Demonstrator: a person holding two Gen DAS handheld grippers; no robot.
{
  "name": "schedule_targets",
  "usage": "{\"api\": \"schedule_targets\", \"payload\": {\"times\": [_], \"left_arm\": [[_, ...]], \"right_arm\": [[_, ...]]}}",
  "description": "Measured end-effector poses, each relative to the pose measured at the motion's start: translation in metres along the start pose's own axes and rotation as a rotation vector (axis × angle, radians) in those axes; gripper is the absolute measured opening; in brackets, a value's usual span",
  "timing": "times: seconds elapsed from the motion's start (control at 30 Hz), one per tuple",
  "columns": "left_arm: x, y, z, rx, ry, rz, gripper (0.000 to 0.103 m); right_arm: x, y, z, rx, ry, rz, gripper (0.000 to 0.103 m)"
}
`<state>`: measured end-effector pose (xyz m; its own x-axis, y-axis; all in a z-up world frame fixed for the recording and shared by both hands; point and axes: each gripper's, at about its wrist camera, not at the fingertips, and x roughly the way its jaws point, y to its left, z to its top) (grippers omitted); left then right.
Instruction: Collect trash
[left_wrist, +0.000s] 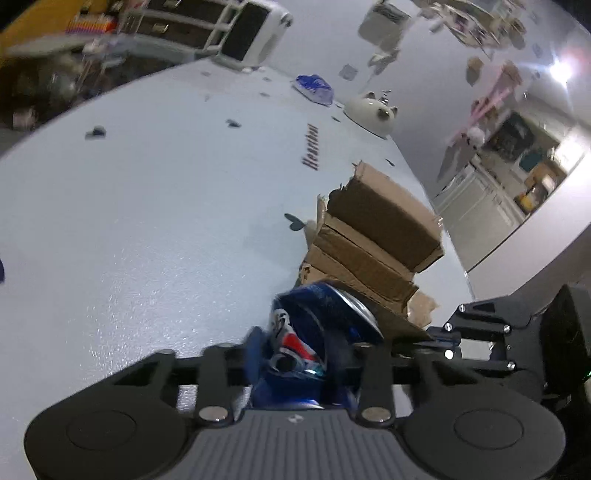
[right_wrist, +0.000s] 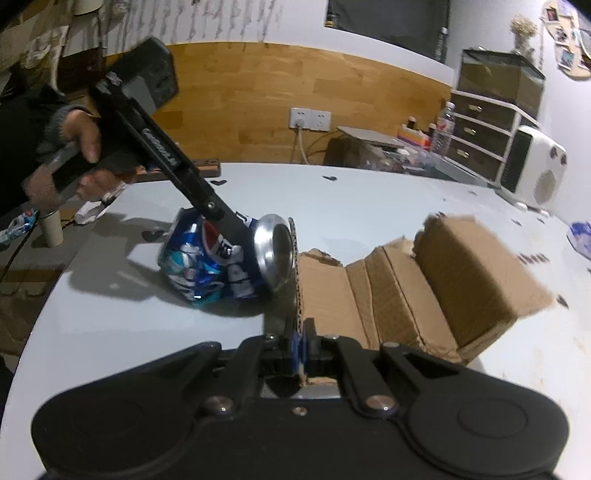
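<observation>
Both jaws hold trash: left gripper (right_wrist: 236, 225) pinches the crushed can (right_wrist: 221, 258), right gripper (right_wrist: 301, 349) the cardboard (right_wrist: 424, 280); the dented can may slip.

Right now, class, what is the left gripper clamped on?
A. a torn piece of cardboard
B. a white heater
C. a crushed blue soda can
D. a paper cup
C: in the right wrist view the left gripper pinches the crushed blue soda can on the table, while the right gripper holds the cardboard edge.
</observation>
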<state>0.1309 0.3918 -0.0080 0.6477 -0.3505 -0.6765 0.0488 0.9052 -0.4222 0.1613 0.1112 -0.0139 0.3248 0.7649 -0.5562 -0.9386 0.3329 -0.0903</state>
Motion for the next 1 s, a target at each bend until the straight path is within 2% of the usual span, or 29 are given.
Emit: {"api": "schedule_targets", "payload": {"times": [0.03,0.13,0.3,0.4,0.8,0.87,0.93,1.0], "left_arm": [[0.0,-0.006,-0.001,0.016,-0.002,0.006,0.02],[-0.001,-0.02,-0.004,0.045,-0.02,0.009,0.011],[-0.001,-0.036,-0.008,0.079,-0.053,0.03,0.009],[-0.002,-0.044,-0.01,0.08,-0.068,0.014,0.009],[0.036,-0.12,-0.039,0.252,0.041,-0.139,0.008],[0.039,-0.13,-0.044,0.27,0.033,-0.123,0.012],[0.036,-0.136,-0.047,0.255,0.012,-0.106,0.04],[0.026,-0.138,-0.052,0.234,-0.022,-0.089,0.05]], "right_arm": [[-0.001,0.001,-0.002,0.014,0.0,-0.008,0.003],[-0.007,0.0,-0.004,0.063,-0.01,-0.039,0.003],[-0.03,0.0,-0.008,0.127,-0.046,-0.094,0.003],[-0.045,0.002,-0.012,0.149,-0.058,-0.119,0.003],[-0.098,0.006,-0.047,0.222,-0.053,-0.209,0.003],[-0.105,0.008,-0.053,0.231,-0.053,-0.216,0.003],[-0.109,0.01,-0.057,0.233,-0.053,-0.219,0.003],[-0.112,0.013,-0.06,0.232,-0.055,-0.223,0.003]]}}
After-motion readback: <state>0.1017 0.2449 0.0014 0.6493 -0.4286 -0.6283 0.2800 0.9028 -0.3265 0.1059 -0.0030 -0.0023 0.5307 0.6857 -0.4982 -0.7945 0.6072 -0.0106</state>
